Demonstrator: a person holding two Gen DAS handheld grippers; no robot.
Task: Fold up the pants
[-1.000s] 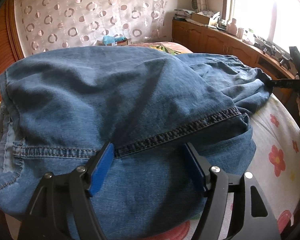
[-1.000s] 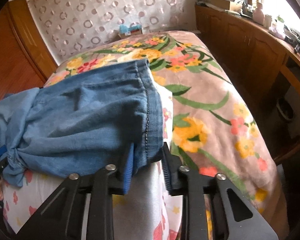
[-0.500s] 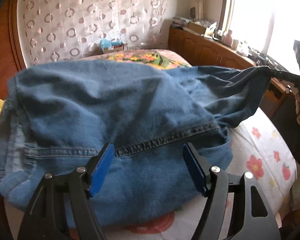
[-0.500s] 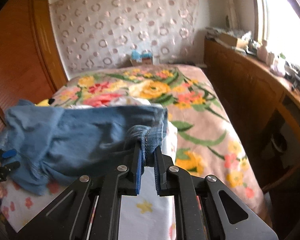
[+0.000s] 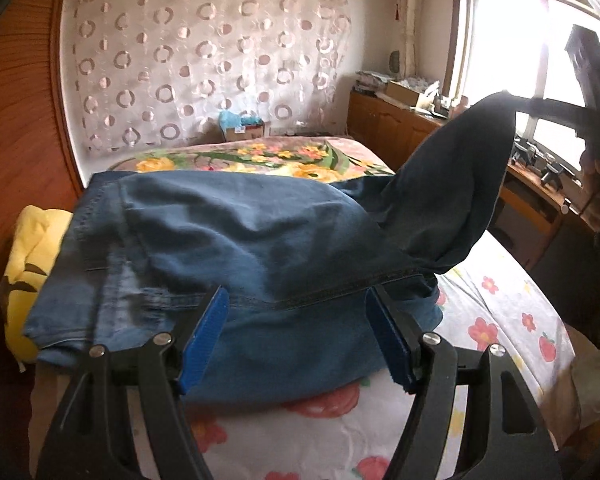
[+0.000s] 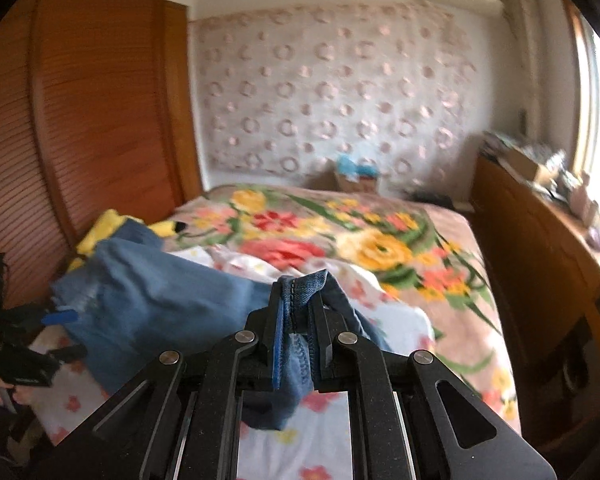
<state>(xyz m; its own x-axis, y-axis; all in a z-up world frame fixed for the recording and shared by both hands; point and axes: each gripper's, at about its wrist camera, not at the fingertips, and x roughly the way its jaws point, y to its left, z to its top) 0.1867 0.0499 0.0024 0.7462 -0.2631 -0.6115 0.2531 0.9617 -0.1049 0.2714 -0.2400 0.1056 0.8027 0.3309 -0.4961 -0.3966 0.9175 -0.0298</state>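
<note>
Here, line by line:

Jeans: blue jeans (image 5: 236,240) lie in a loose heap across the near end of the bed, on the white sheet with red flowers (image 5: 500,320); one end is lifted off the bed toward the window side.

Right gripper: the right gripper (image 6: 296,316) is clamped on a hemmed edge of the jeans; the stitched hem sticks up between its two fingers and a fold of denim hangs down below them. From the left camera it shows as a dark shape against the window, with the cloth stretched up to it.

Left gripper: the left gripper (image 5: 296,332) has its blue-padded fingers standing well apart over the near edge of the heap, one on either side of a dark seam. Whether the pads touch the cloth I cannot tell; they do not pinch it.

Bed: a flowered blanket (image 6: 380,240) covers the far half.

Yellow cloth: a yellow item (image 5: 28,248) lies beside the jeans, against the wooden wall panel (image 6: 80,120).

Far wall: a curtain with ring patterns (image 5: 204,64) hangs there, with a small box (image 5: 242,132) below it.

Window side: a wooden cabinet (image 6: 540,260) carries clutter on top.
</note>
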